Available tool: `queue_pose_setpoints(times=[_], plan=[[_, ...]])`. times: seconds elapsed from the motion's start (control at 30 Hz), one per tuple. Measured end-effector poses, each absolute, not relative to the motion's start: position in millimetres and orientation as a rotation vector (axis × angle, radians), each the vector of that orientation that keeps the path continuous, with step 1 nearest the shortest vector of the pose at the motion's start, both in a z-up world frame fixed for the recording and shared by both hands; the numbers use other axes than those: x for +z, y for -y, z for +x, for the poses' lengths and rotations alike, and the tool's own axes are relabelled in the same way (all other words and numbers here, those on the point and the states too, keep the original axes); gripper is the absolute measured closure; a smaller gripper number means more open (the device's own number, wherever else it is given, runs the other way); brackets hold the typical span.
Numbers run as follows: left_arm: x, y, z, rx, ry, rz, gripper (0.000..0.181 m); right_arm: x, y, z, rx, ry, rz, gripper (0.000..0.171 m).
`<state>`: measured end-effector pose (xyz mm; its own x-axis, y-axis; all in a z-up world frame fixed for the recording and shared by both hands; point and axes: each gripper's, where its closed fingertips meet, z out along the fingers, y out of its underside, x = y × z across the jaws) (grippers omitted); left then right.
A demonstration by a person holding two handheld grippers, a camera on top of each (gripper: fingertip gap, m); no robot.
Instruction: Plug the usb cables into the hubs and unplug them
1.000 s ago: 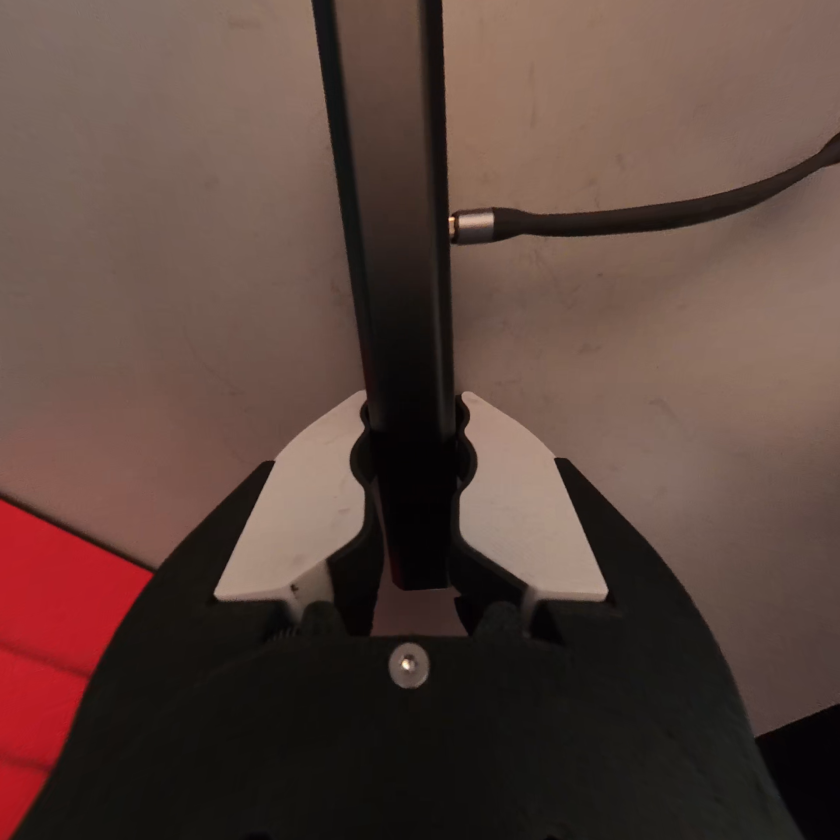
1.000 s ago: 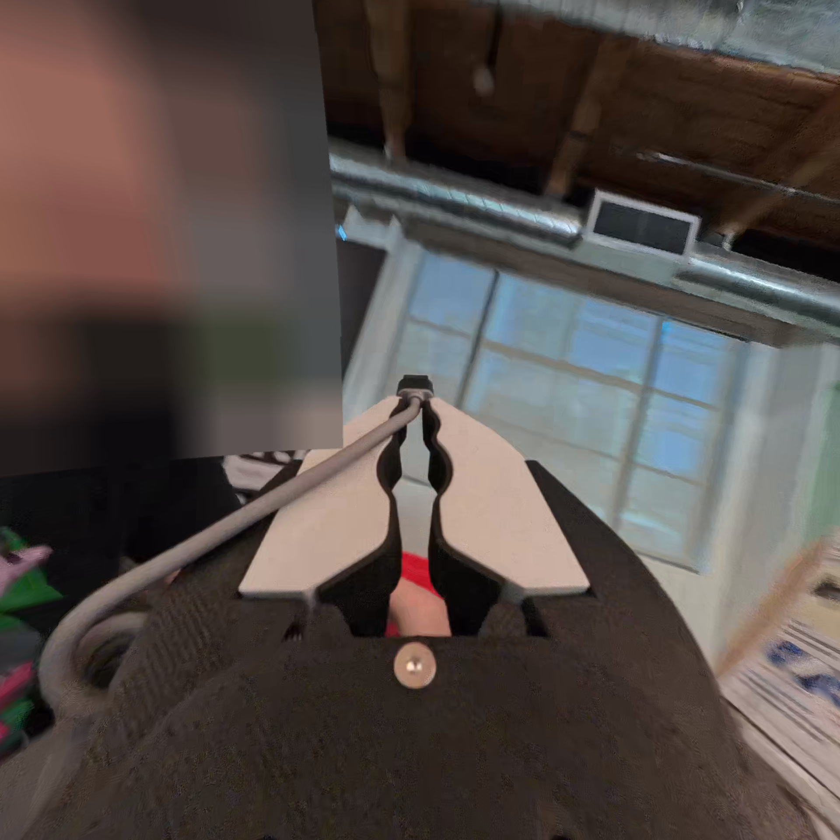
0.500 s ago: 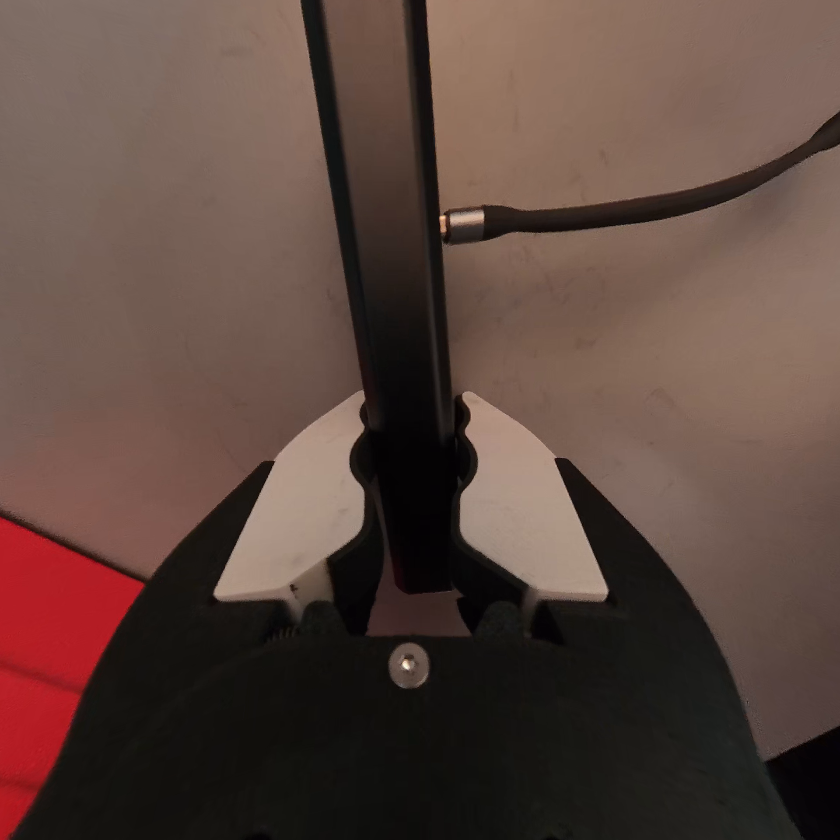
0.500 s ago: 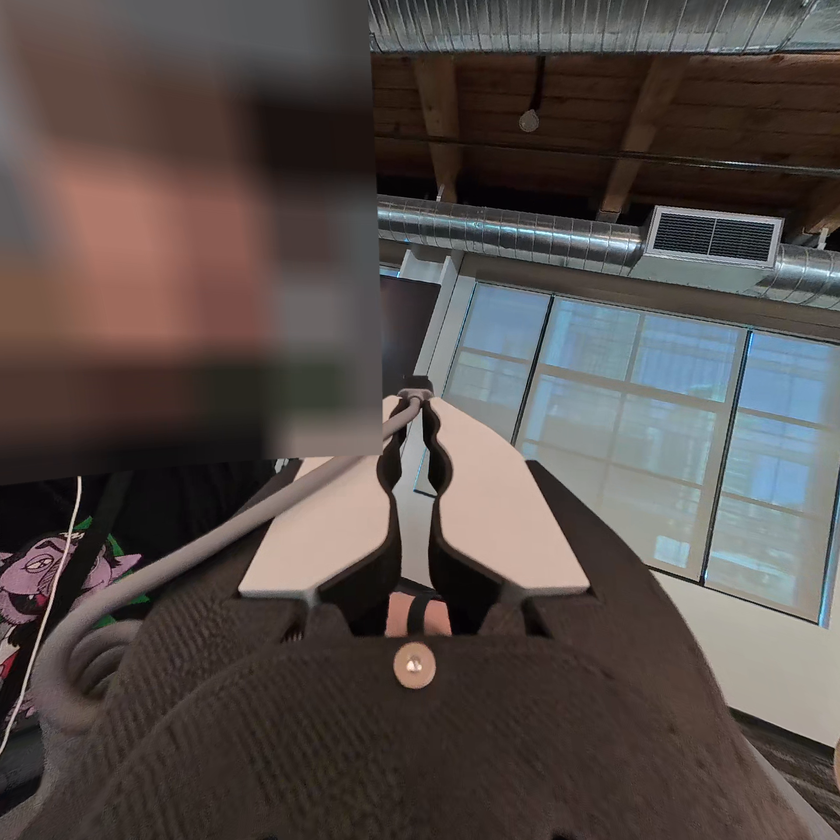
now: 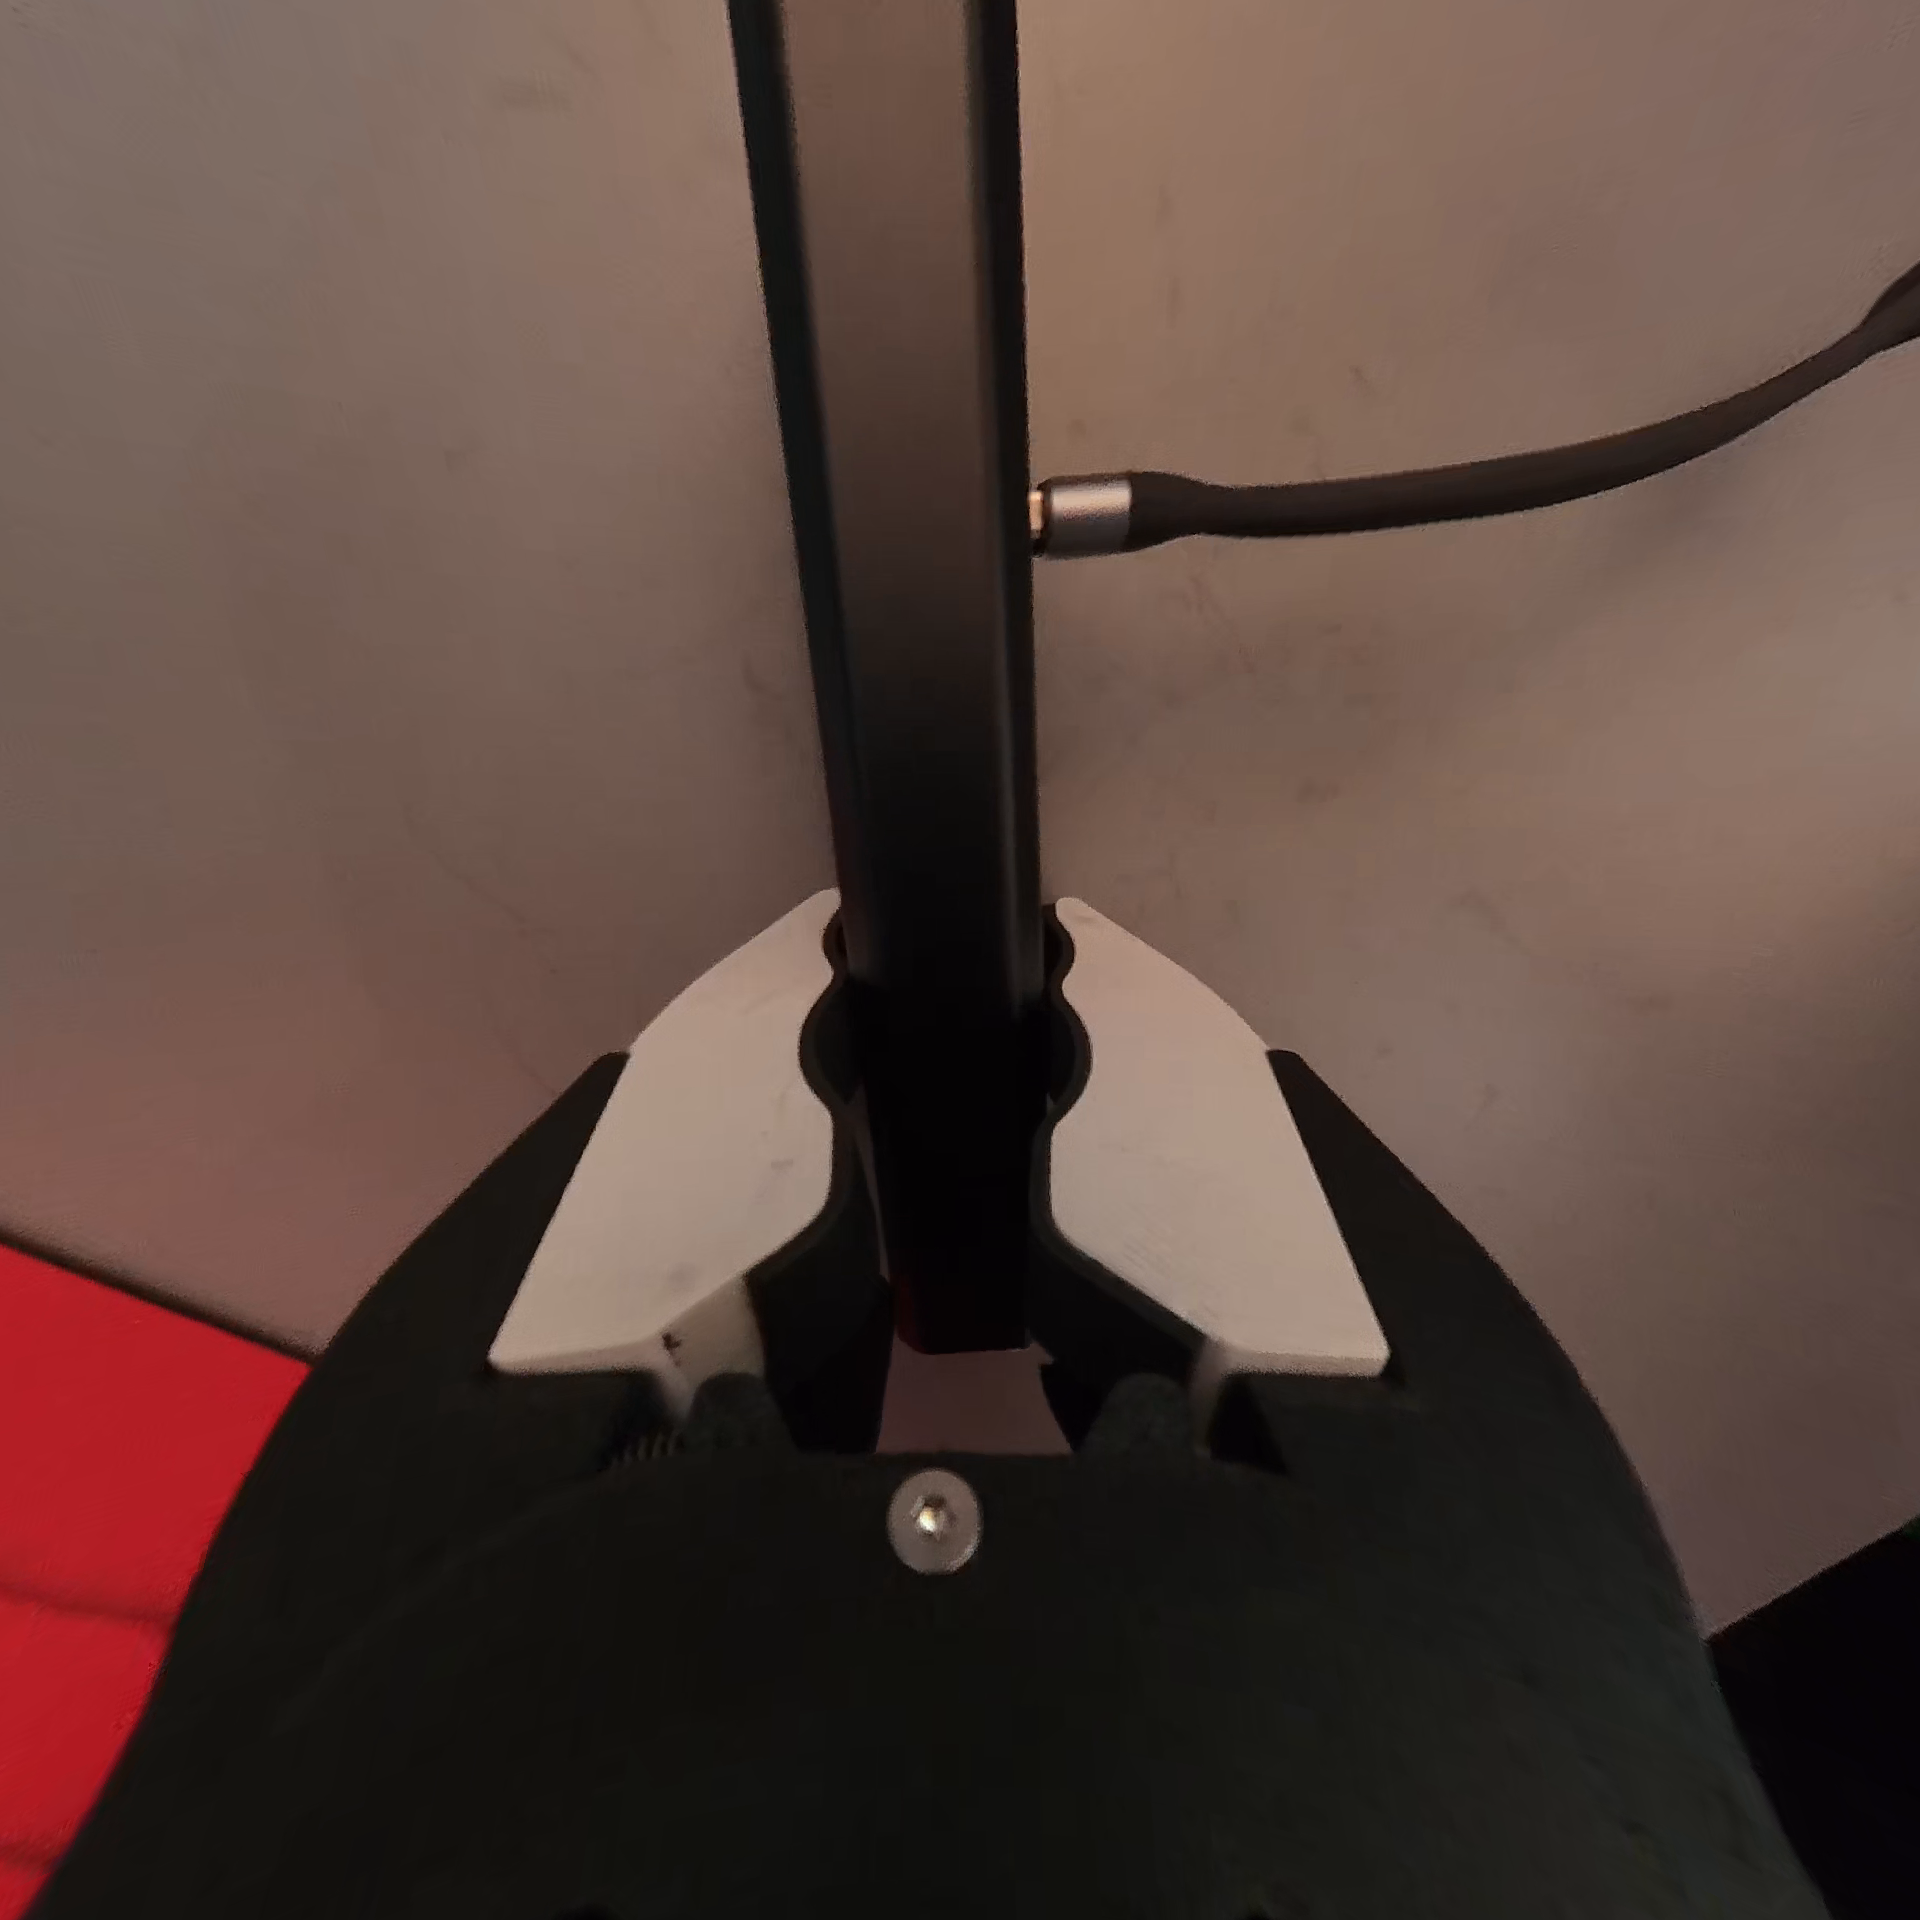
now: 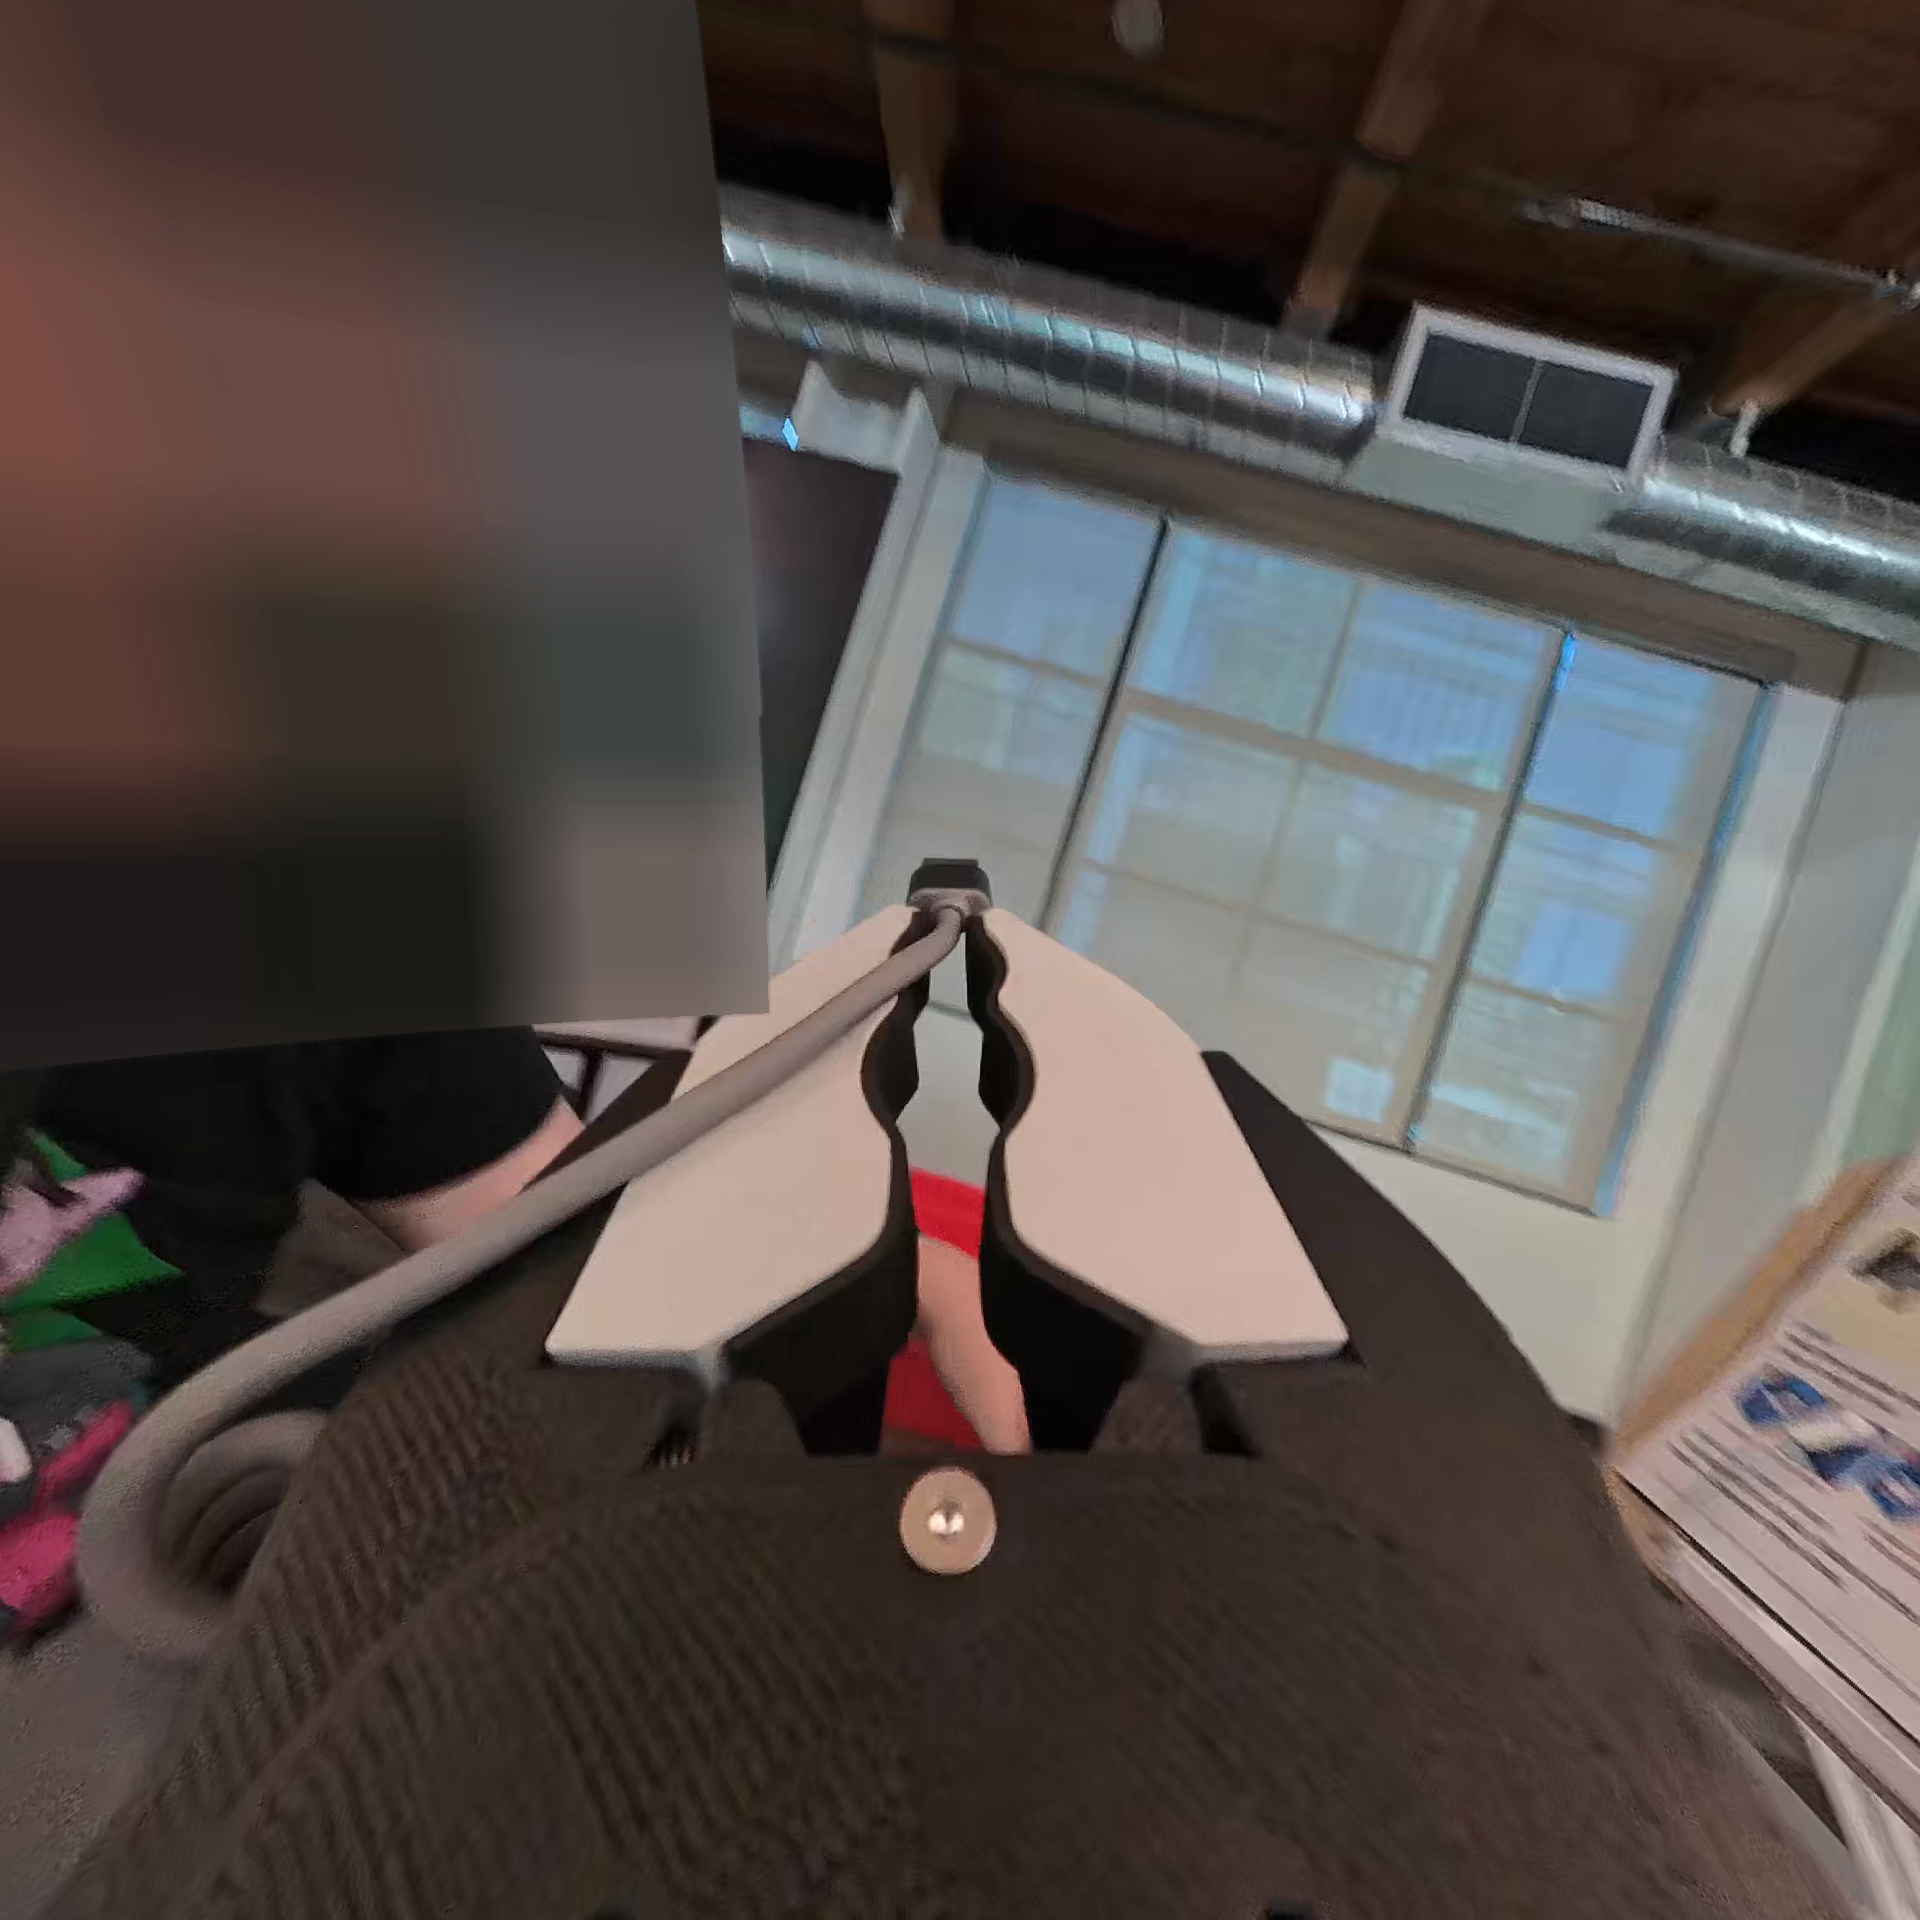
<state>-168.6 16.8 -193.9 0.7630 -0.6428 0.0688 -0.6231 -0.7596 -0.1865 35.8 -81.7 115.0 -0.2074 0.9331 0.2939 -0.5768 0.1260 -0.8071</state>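
The left gripper (image 5: 943, 914) is clamped on a long dark hub (image 5: 914, 520). Its two white fingers (image 5: 686, 1164) press on both long sides of the hub's near end, and the hub runs straight away from the camera to the top edge of the left wrist view. The hub is a slim dark bar with a smooth grey face and black edges. No ports can be seen from this angle. On its right side, about halfway along, a black cable (image 5: 1455, 488) with a silver metal plug (image 5: 1086, 504) meets the hub's edge; the plug tip touches or sits in the side, I cannot tell how deep. The cable bends away to the far right. Under the hub is a pale table surface (image 5: 416, 520), and a red thing (image 5: 94, 1455) lies at the near left corner.

The right gripper (image 6: 948, 914) is closed almost fully on a small dark connector (image 6: 948, 881), which sticks out just beyond the fingertips. Its grey cable (image 6: 582, 1195) comes back over the left finger and curls into a loop at the near left. This gripper points upward into the room, toward a big window (image 6: 1351, 831) and a silver duct (image 6: 1039, 332) under a wooden ceiling. At the near right there is a printed sheet (image 6: 1808, 1455), too blurred to read. No brand mark shows on the hub or the cables.
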Motion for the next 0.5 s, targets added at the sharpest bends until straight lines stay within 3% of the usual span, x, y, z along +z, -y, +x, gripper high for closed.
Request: queue_pose_setpoints(times=[0.5], plan=[[-158,16,-118,-0.871,-1.034,-2.675,0.151,107,61,28,1.229,1.102,-0.625,0.164]])
